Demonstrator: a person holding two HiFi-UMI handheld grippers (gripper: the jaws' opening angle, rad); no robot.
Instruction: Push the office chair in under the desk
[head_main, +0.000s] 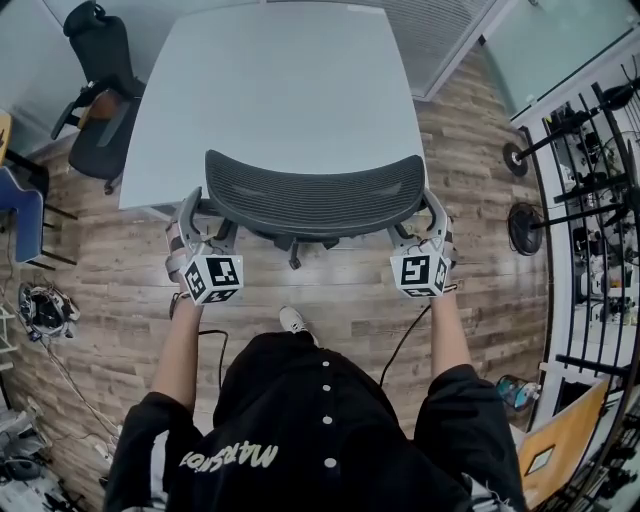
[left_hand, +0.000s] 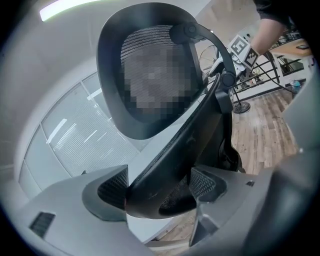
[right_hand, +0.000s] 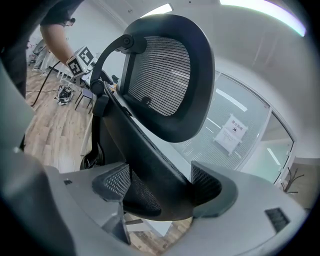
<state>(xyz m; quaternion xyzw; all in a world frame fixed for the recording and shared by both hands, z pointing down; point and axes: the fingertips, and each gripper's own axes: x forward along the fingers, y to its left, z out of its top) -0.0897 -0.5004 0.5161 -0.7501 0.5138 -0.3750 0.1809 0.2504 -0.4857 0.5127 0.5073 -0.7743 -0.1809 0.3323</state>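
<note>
Both ends of the office chair's (head_main: 315, 195) mesh backrest are gripped, the left gripper (head_main: 198, 215) clamped on its 9 o'clock end and the right gripper (head_main: 427, 215) on its 3 o'clock end. The backrest is set against the near edge of the white desk (head_main: 290, 80) at 12 o'clock, above the wood floor (head_main: 330, 290). A second chair (head_main: 100, 100) is parked at 10 o'clock.

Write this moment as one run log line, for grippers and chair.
left gripper: shut on chair back | right gripper: shut on chair back | chair: back at desk edge
</note>
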